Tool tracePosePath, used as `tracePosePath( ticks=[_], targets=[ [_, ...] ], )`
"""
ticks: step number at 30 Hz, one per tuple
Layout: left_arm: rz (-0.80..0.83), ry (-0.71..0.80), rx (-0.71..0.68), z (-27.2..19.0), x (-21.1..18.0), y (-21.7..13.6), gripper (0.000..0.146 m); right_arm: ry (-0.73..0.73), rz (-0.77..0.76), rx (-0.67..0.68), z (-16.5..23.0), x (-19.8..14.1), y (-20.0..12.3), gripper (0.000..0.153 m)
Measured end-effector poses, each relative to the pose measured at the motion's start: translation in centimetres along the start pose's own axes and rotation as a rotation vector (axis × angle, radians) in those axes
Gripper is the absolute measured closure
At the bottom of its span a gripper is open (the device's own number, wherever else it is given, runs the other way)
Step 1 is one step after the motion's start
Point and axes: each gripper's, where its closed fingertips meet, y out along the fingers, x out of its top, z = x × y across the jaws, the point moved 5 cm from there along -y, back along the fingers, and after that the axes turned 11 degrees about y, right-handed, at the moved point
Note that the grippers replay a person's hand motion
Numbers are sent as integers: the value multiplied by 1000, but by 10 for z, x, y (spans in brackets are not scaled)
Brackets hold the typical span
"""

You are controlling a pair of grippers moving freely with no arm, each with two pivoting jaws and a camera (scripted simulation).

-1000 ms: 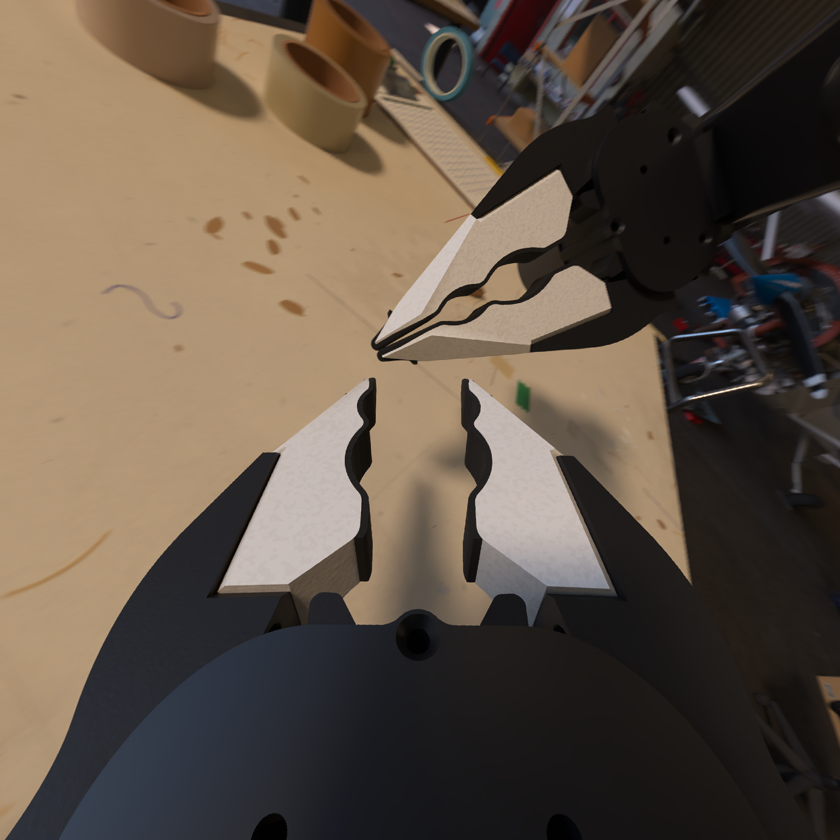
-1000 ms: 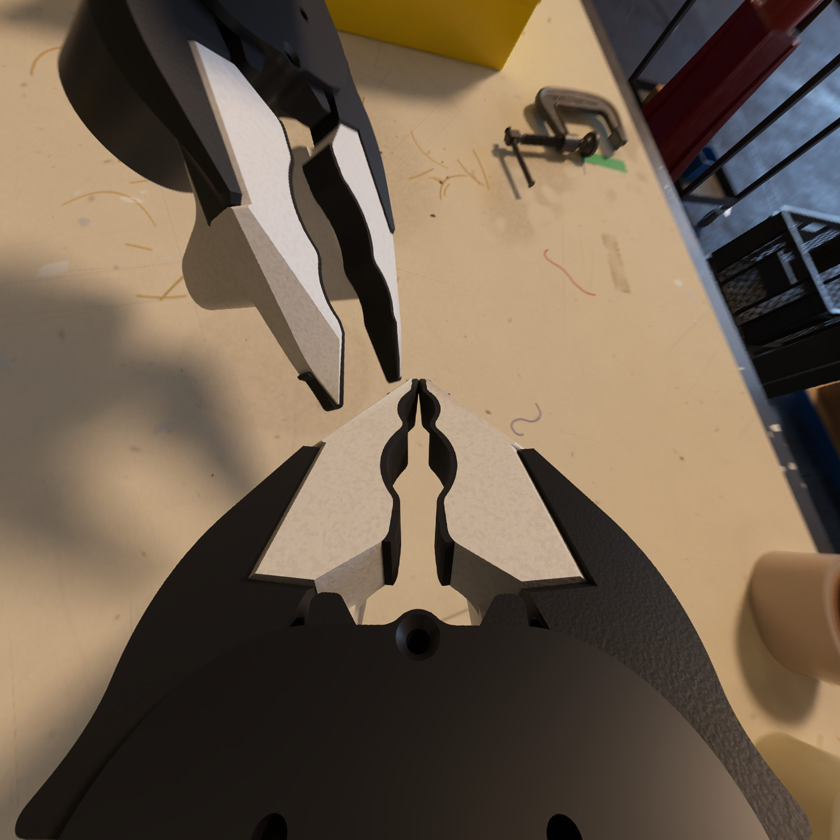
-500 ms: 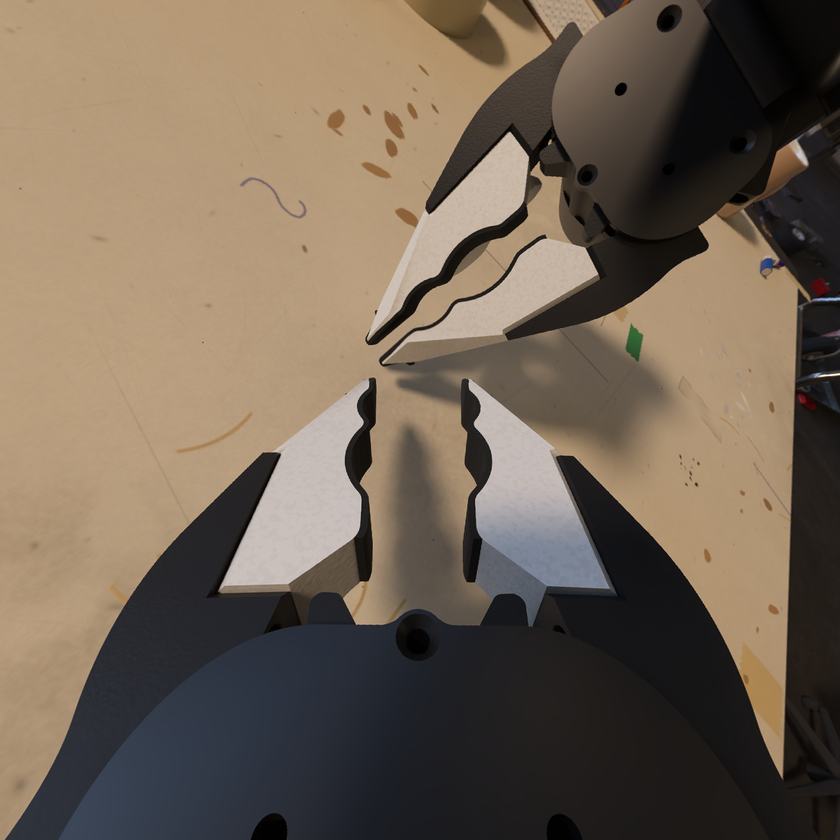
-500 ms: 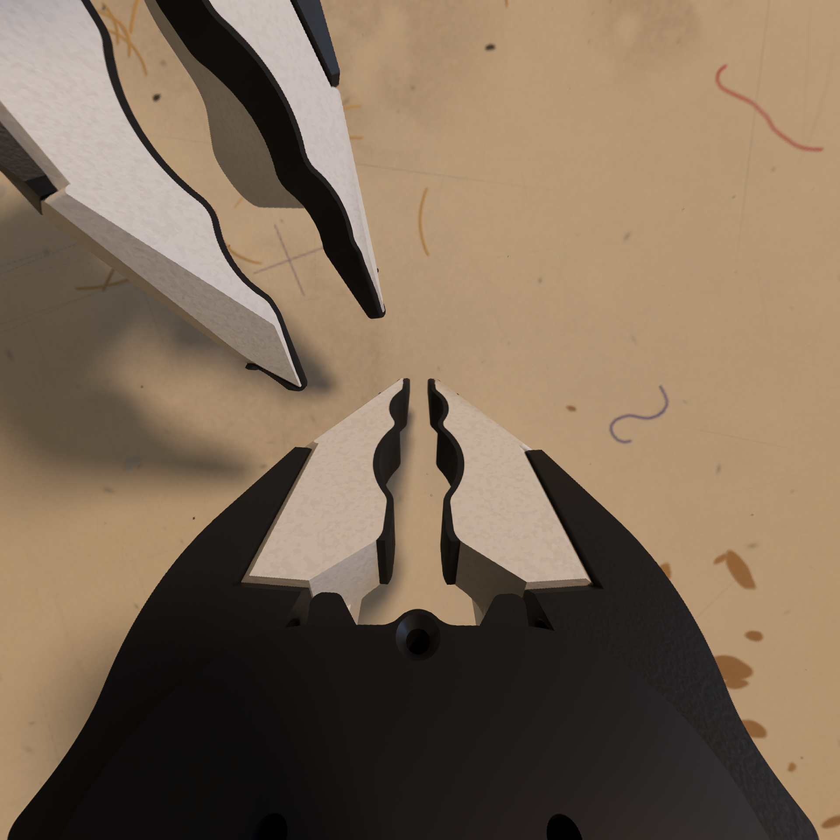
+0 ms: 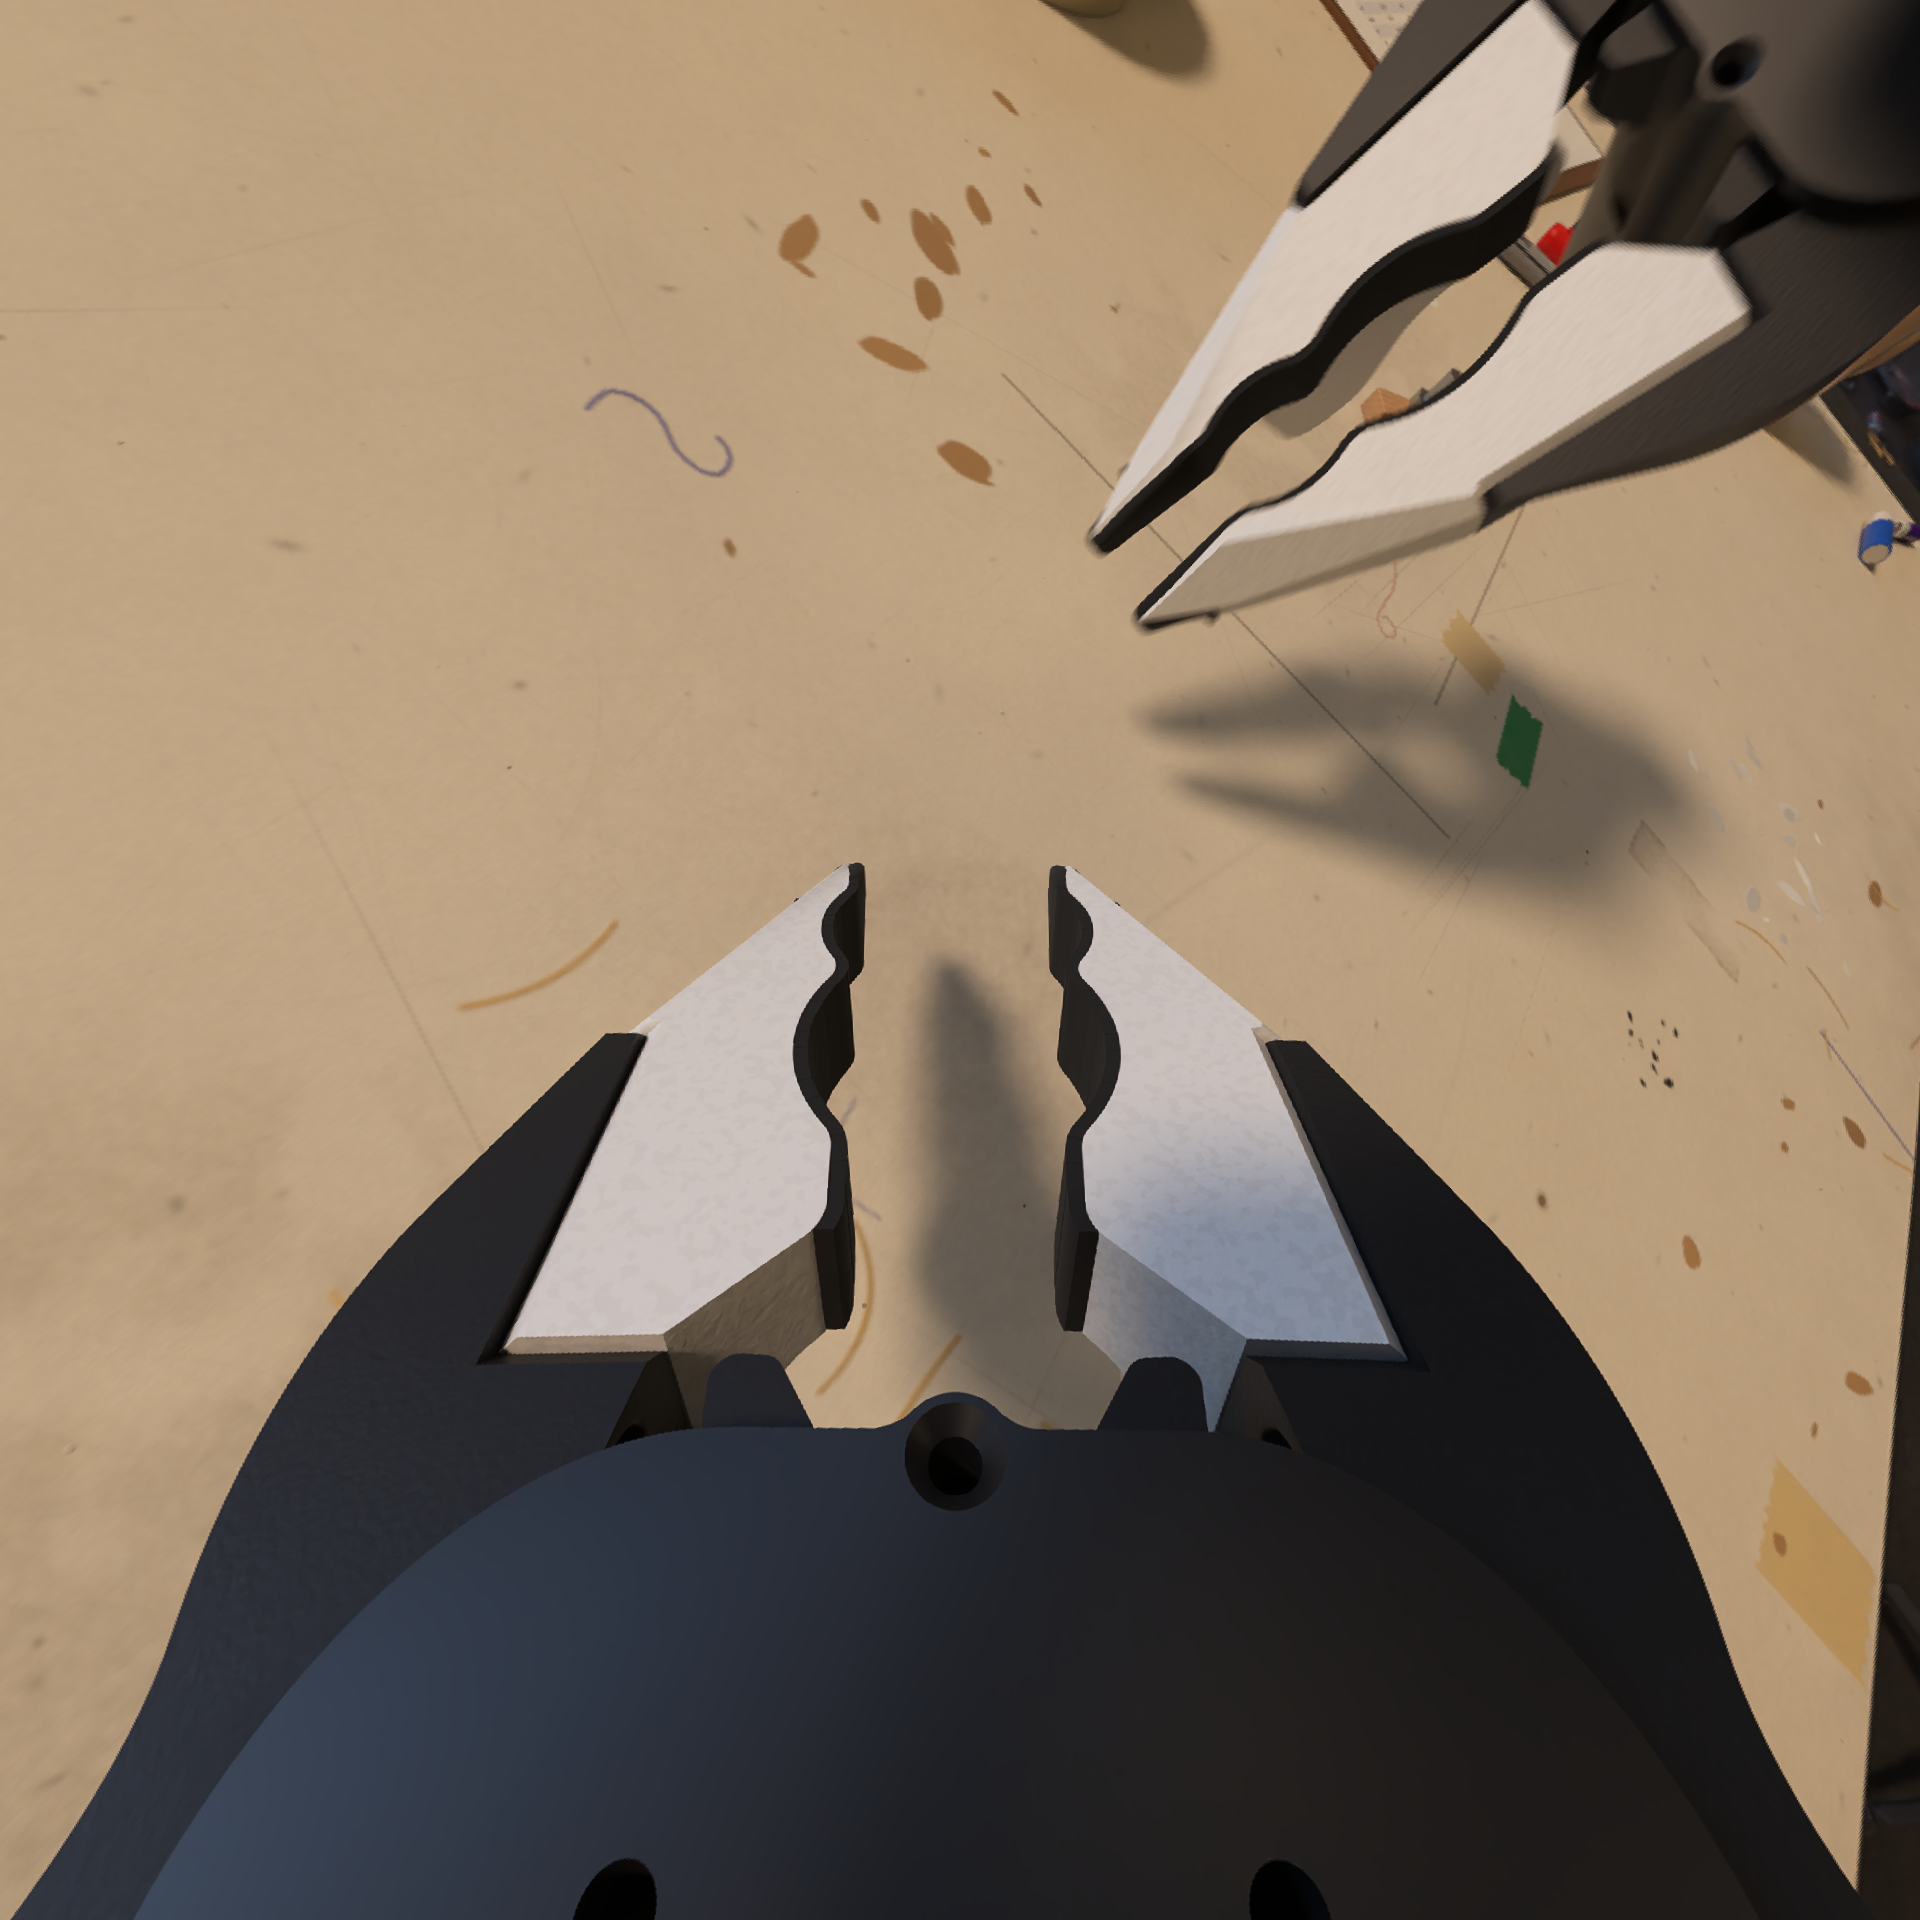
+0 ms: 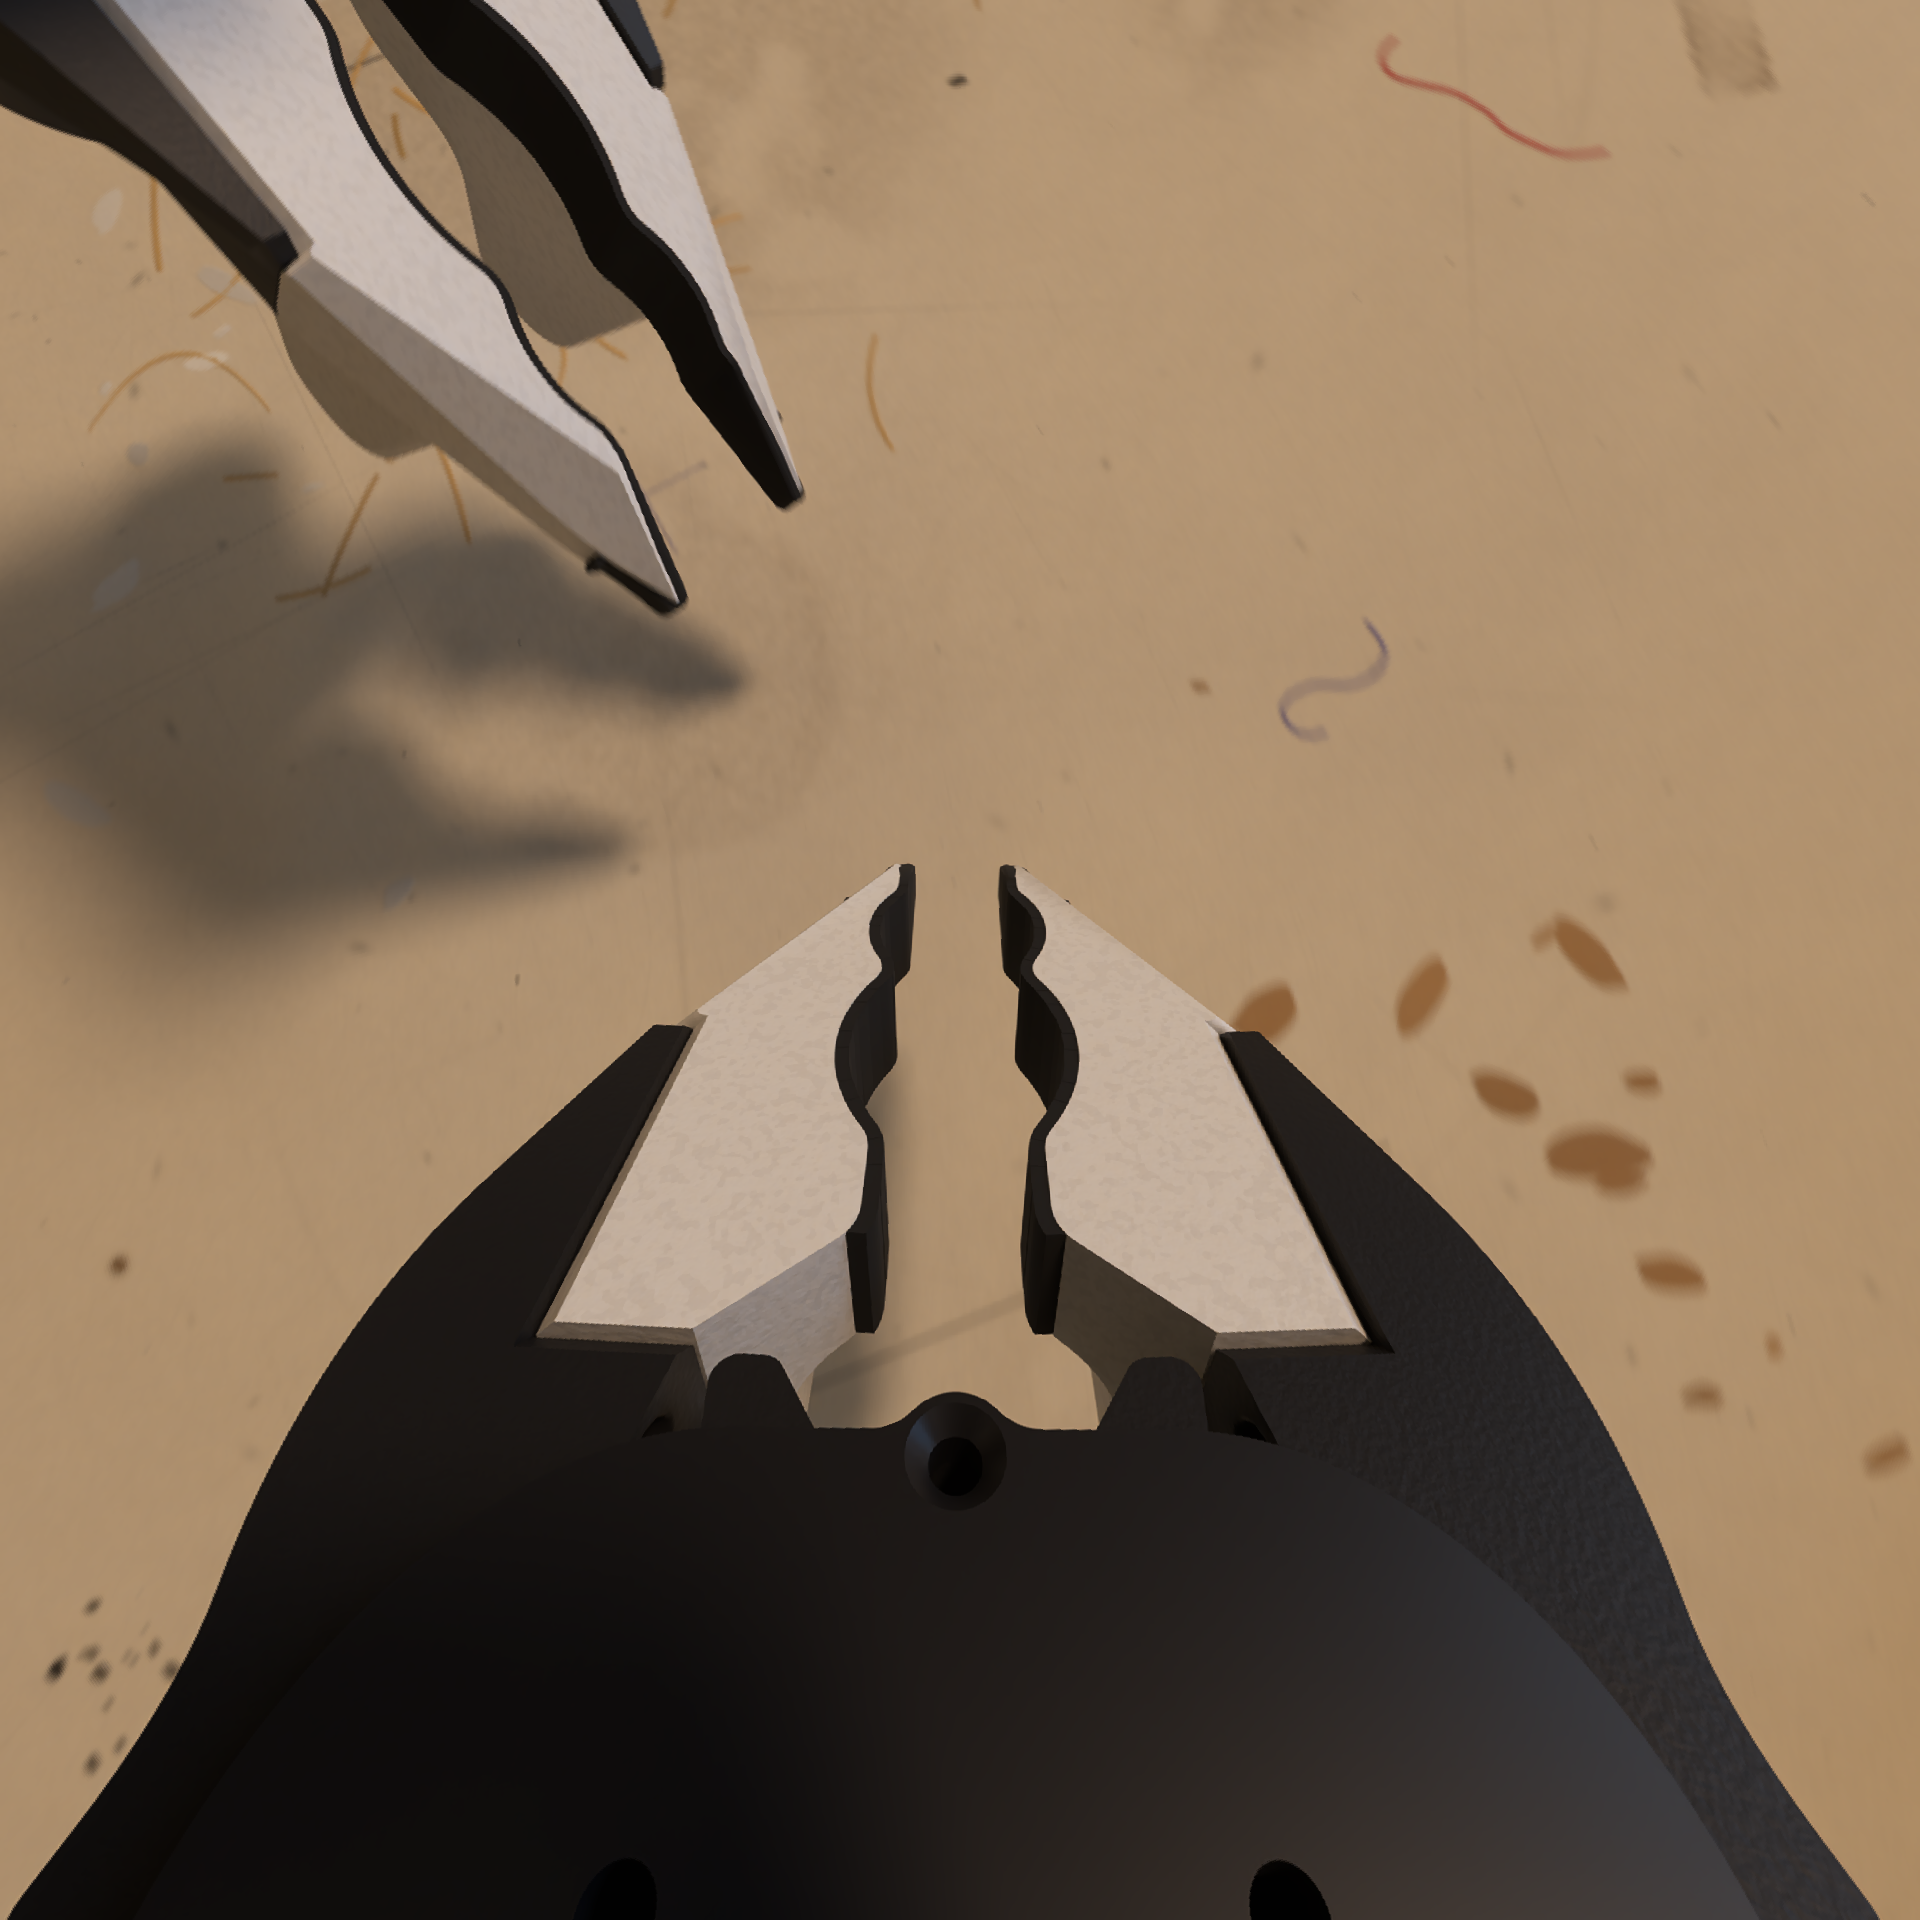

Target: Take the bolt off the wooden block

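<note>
Wooden block (image 5: 1387, 403): probably the small tan cube far right on the table (image 5: 416, 644), seen through the gap in the right gripper's fingers. A grey bit just beside it is too small to call the bolt.

Containers: none made out.

Left gripper (image 5: 956, 873): released, fingers well apart, only bare table between them. Right gripper (image 6: 956, 873): also released, with a narrower gap and nothing held. It hovers far right in the left wrist view, tips pointing down-left.

Materials: fingers have pale speckled flat faces that taper to points, with black wavy-edged inner pads (image 5: 831, 1039). The bodies are matte black and finely textured. The table is tan, scuffed board.

Also on the table:
- brown oval stains (image 5: 935, 241)
- a purple thread squiggle (image 5: 665, 431)
- a green tape scrap (image 5: 1519, 740)
- a red thread (image 6: 1496, 114)
- thin curled shavings (image 6: 353, 530)
</note>
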Motion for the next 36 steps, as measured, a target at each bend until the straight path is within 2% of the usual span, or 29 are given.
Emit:
tracePosePath(
  ticks=[5, 8, 13, 19, 23, 28, 32, 36],
  targets=[
    [16, 29, -27, -7, 0, 7, 111, 72, 28, -89, -13, -36, -46, 137],
    [20, 40, -24, -9, 1, 8, 111, 163, -20, -119, -20, -60, -77, 136],
    [4, 37, -38, -12, 3, 12, 111, 279, -8, -237, -35, -117, -124, 133],
    [21, 71, -33, -19, 5, 18, 112, 368, 56, -375, -50, -181, -163, 131],
    [9, 75, -23, -19, 7, 19, 113, 373, 73, -415, -58, -201, -169, 134],
    [13, 82, -17, -20, 7, 20, 113, 367, 45, -417, -73, -200, -169, 136],
    [18, 84, -18, -21, 7, 23, 113, 309, 117, -368, -82, -195, -146, 136],
    [16, 94, -16, -22, 7, 22, 113, 313, 148, -301, -88, -198, -128, 136]
  ],
)
